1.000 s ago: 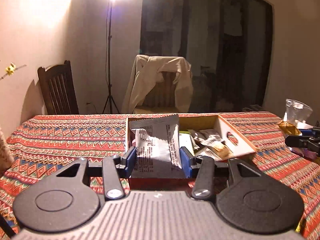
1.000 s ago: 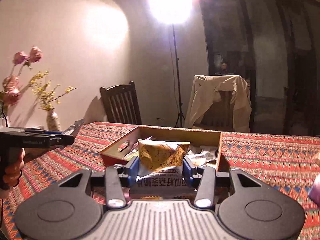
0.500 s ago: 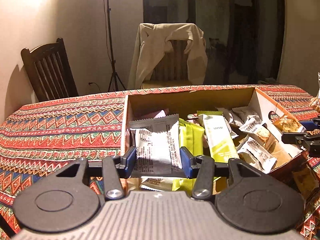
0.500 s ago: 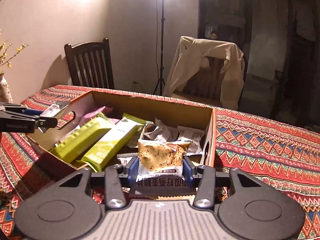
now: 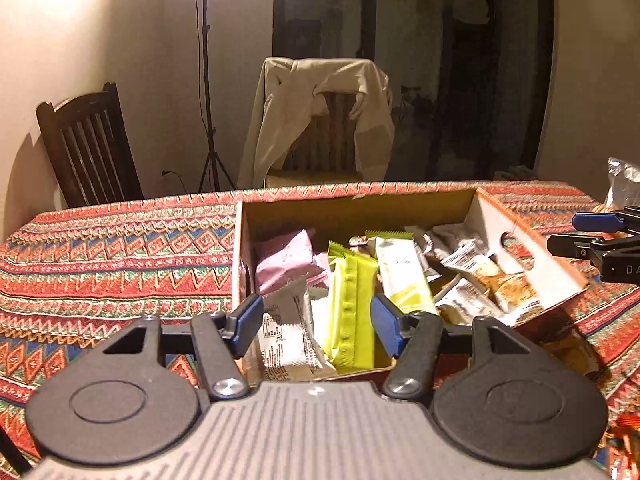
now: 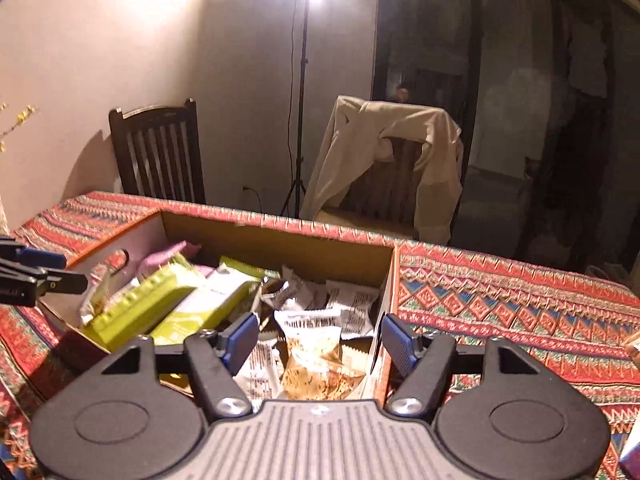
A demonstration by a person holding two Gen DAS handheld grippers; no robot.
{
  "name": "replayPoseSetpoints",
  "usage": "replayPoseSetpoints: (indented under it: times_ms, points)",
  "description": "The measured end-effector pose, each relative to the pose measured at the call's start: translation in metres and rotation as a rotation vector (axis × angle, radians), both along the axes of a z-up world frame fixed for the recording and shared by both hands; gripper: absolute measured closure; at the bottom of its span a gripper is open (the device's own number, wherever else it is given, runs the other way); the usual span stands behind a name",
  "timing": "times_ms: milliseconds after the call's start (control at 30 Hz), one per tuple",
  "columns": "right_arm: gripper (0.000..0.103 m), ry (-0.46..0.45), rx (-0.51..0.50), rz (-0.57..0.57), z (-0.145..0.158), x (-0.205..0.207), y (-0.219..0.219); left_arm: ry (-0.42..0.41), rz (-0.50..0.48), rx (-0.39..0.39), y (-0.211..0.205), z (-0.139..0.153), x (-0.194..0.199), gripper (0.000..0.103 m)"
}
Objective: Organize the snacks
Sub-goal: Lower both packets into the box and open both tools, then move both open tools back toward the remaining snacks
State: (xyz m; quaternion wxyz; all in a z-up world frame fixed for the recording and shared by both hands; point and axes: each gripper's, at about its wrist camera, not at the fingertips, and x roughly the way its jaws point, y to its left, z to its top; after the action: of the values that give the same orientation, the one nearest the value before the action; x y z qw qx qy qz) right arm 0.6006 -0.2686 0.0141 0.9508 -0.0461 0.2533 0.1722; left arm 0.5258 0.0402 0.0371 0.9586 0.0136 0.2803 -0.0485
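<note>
A cardboard box (image 5: pixel 360 208) (image 6: pixel 280 240) on the patterned table holds several snack packets. My left gripper (image 5: pixel 318 322) is open over the box's near left corner; the white printed packet (image 5: pixel 286 340) lies loose in the box below it, beside a green bar (image 5: pixel 352 300). My right gripper (image 6: pixel 320 338) is open over the box's near right corner; the brown cracker packet (image 6: pixel 314 364) lies in the box below it. The right gripper shows at the right edge of the left wrist view (image 5: pixel 600 240), and the left gripper at the left edge of the right wrist view (image 6: pixel 36 276).
The patterned tablecloth (image 5: pixel 120 248) covers the table around the box. A dark wooden chair (image 5: pixel 88 152) and a chair draped with a beige jacket (image 5: pixel 320 120) stand behind the table. A light stand (image 6: pixel 300 100) stands by the wall. A shiny bag (image 5: pixel 622 180) sits at far right.
Both grippers opened and let go of their packets. The white packet and the cracker packet dropped into the box. Both grippers sit lower over the box than a second ago.
</note>
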Motion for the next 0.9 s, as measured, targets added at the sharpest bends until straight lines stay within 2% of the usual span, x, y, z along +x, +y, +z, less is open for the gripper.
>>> replayPoseSetpoints:
  times_ms: [133,200,267,367,433,500,667,900]
  points:
    - [0.033,-0.053,0.001,0.009,0.031,-0.03,-0.008,-0.065,-0.002,-0.021,0.003,0.031,-0.041,0.036]
    - [0.024,-0.08,-0.001,0.017,0.045,-0.052,-0.012,-0.095,-0.002,-0.029,0.002,0.044,-0.064,0.034]
    - [0.021,-0.11,-0.003,0.024,0.058,-0.078,-0.017,-0.122,-0.014,-0.027,-0.001,0.054,-0.09,0.033]
    - [0.021,-0.134,-0.002,0.043,0.075,-0.12,-0.023,-0.163,-0.034,-0.016,-0.01,0.064,-0.132,0.025]
    - [0.018,-0.154,-0.005,0.054,0.085,-0.149,-0.027,-0.188,-0.046,-0.012,-0.016,0.068,-0.161,0.023]
    - [0.012,-0.176,-0.008,0.059,0.093,-0.178,-0.031,-0.205,-0.051,-0.018,-0.02,0.07,-0.19,0.023]
    - [0.012,-0.206,0.007,0.077,0.105,-0.244,-0.043,-0.245,-0.029,-0.007,-0.033,0.065,-0.259,0.016]
    - [0.01,-0.208,0.017,0.107,0.094,-0.326,-0.048,-0.25,0.014,-0.007,-0.047,0.046,-0.333,0.009]
